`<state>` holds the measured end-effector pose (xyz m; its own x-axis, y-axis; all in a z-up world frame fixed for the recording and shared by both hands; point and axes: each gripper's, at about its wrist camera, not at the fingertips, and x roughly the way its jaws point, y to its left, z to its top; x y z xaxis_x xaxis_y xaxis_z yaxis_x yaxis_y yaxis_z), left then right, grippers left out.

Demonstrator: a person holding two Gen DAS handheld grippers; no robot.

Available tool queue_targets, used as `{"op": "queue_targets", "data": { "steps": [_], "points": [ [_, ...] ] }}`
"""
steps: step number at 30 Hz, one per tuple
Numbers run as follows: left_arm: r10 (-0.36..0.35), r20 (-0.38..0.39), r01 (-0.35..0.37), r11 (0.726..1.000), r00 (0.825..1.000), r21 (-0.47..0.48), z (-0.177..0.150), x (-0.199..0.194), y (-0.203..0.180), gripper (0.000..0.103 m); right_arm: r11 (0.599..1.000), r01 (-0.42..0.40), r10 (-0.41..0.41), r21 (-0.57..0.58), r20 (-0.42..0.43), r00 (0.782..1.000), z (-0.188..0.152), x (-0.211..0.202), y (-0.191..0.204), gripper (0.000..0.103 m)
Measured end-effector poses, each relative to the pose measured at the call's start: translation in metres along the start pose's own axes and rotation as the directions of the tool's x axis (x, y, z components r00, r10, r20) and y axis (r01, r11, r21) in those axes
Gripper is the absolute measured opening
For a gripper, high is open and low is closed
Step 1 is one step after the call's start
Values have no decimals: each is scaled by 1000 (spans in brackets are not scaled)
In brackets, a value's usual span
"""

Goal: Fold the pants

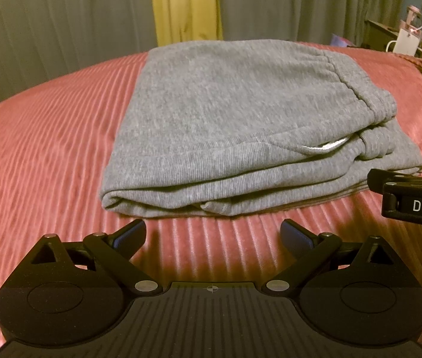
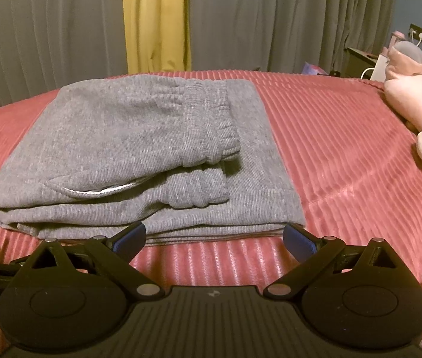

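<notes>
One pair of grey pants [image 1: 234, 125] lies folded at frame centre on the bed [image 1: 47, 155]. Two claws, left claw [image 1: 213, 234] and right claw [image 2: 214, 237], both spread wide, empty, just short of the pants.

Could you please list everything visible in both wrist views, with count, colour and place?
Sweatpants: one, grey, folded into a stack at the middle of the bed, elastic waistband on top.
Bedspread: one, pinkish-red, ribbed, beneath the sweatpants.
Curtains: grey, along the far wall, with one yellow panel between them.
Plush toy: one, pale pink, at the bed's right edge.
Wall socket: one, dark, far right wall, white cables plugged in.
Left gripper: one, black with blue pads, open, just short of the stack's near edge.
Right gripper: one, black with blue pads, open, at the stack's near edge.
</notes>
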<state>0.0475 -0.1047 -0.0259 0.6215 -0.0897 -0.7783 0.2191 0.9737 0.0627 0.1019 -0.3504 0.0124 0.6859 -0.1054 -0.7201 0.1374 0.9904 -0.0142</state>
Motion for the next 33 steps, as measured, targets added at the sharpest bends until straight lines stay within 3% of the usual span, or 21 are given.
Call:
{"op": "queue_targets", "data": {
  "steps": [33],
  "points": [
    [5,-1,-5,1000,1000,9,-1,1,0,100,1000,5,-5,0,-4,1000,0,1,1,99]
  ]
}}
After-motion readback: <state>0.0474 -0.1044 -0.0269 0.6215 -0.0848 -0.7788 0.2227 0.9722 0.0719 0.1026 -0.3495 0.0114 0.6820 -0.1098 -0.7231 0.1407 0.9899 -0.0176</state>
